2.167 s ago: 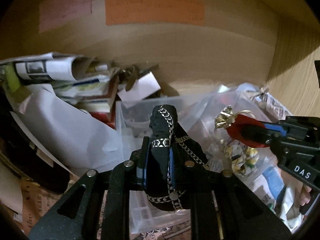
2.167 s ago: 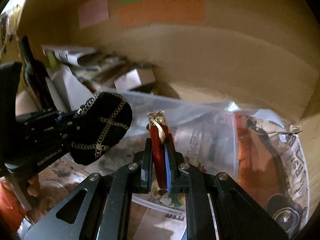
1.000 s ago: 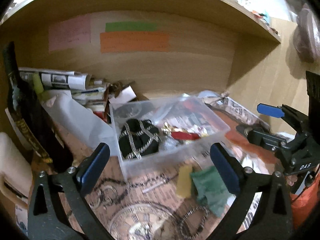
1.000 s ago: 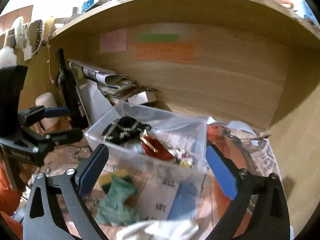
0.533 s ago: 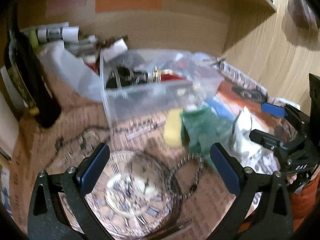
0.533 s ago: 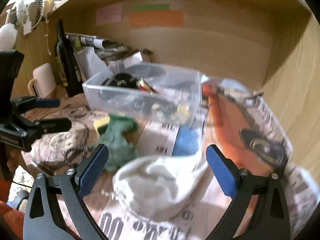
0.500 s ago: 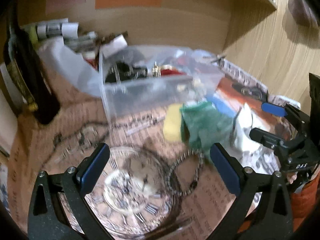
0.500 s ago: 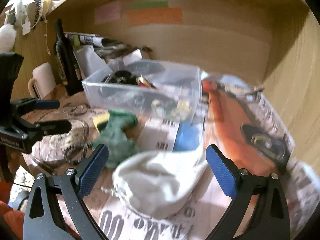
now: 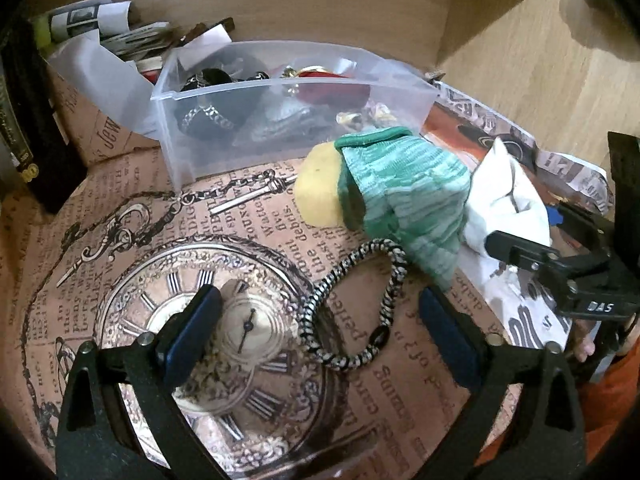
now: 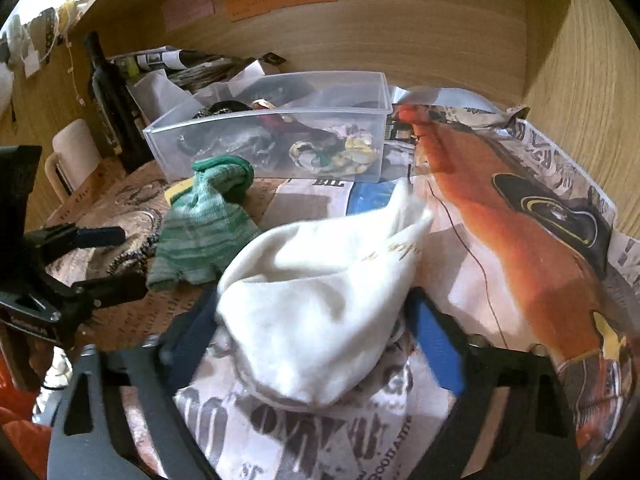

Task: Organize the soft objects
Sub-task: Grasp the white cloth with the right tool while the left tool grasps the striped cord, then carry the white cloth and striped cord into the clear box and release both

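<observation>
Now that the black chain-trimmed pouch (image 9: pixel 212 110) and the red pouch (image 9: pixel 332 88) lie in the clear plastic bin (image 10: pixel 280 148), both claws have dropped to the loose items in front of it. The right gripper (image 10: pixel 316 336), jaws spread, straddles the white sock (image 10: pixel 320 292) without clamping it; the left gripper (image 9: pixel 316 332), also released, hovers over the striped cord loop (image 9: pixel 356 300). The green knit glove (image 9: pixel 404 204) and yellow sponge (image 9: pixel 318 192) wait just before the bin, so sorting likely continues. Everything rests on printed paper (image 9: pixel 132 264) inside a wooden alcove (image 10: pixel 420 32), a dark bottle (image 10: pixel 108 96) at left.
</observation>
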The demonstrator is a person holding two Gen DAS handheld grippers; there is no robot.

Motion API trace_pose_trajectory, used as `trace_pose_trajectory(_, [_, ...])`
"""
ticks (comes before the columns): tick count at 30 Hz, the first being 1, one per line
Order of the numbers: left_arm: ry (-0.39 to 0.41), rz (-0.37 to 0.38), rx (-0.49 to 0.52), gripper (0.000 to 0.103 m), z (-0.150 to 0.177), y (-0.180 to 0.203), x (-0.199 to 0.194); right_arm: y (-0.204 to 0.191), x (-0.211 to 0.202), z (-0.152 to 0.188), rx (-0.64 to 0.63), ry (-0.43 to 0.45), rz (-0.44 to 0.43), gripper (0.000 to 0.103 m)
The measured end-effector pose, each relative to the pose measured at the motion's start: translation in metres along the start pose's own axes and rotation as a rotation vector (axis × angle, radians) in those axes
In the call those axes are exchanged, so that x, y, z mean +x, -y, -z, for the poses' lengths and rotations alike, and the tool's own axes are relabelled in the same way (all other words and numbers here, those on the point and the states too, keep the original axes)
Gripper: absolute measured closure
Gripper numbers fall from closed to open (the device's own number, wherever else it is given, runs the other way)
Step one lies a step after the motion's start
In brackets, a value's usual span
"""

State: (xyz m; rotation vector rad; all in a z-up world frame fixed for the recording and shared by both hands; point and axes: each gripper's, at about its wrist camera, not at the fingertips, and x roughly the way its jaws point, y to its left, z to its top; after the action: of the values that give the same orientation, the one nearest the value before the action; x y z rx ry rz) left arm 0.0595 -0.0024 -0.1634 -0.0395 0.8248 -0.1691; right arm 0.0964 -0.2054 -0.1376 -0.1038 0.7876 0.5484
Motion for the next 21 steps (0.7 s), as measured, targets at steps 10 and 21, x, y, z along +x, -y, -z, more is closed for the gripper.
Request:
trace_pose_trajectory(10, [0.024,-0.044,0.036,0.070,0.000,-0.007,-0.002,0.013,-0.007,-0.006,0.038,0.041,0.010,0.069])
trace_pose_trajectory(21, [0.076,-0.048,-0.003,0.085,-0.018,-0.022,-0.019,0.014,-0.033,-0.027,0.034,0.155,0.030,0.070])
